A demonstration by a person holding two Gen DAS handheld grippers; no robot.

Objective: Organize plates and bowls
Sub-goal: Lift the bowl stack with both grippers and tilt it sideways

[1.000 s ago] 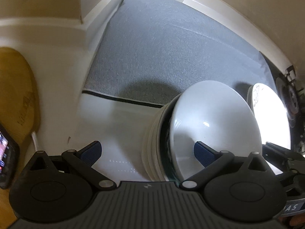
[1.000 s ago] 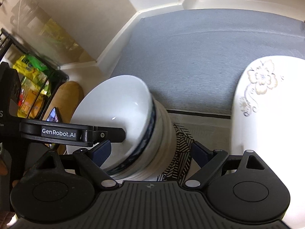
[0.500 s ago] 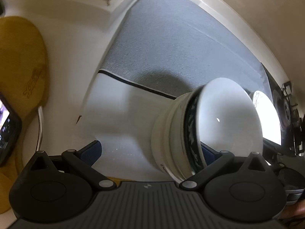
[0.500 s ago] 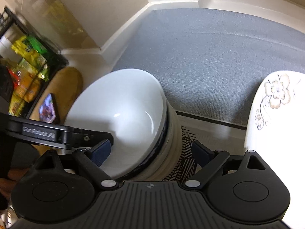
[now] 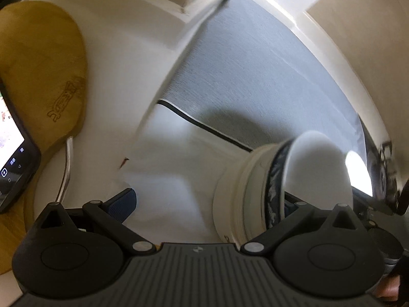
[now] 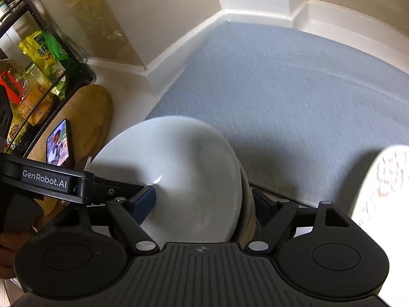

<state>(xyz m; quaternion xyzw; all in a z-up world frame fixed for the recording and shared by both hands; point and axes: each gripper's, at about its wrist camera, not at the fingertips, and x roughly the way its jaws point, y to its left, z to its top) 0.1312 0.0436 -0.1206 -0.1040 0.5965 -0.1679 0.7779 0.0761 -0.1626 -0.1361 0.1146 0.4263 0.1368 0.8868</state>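
Observation:
A stack of white bowls point(image 6: 179, 168), one with a dark blue patterned band point(image 5: 274, 186), stands at the grey mat's near edge. My right gripper point(image 6: 204, 203) hangs over it and its jaws are closing. Its left finger sits over the top bowl's hollow and its right finger just outside the stack's wall. I see neither pad pressing. My left gripper point(image 5: 207, 204) is open beside the stack, with its left pad point(image 5: 122, 203) over bare counter and its right finger hidden behind the bowls. A white flowered plate point(image 6: 378, 192) lies to the right.
A grey mat point(image 6: 294, 89) runs back to the white wall corner. On the left are a wooden board point(image 5: 38, 64), a lit phone point(image 6: 58, 145) and a black rack of food packets point(image 6: 33, 58). A stove burner point(image 5: 381, 176) shows at far right.
Both views have rolled. The bowl stack has slid right in the left wrist view and toward the middle between the right gripper's fingers, which have narrowed. The flowered plate has moved toward the right edge.

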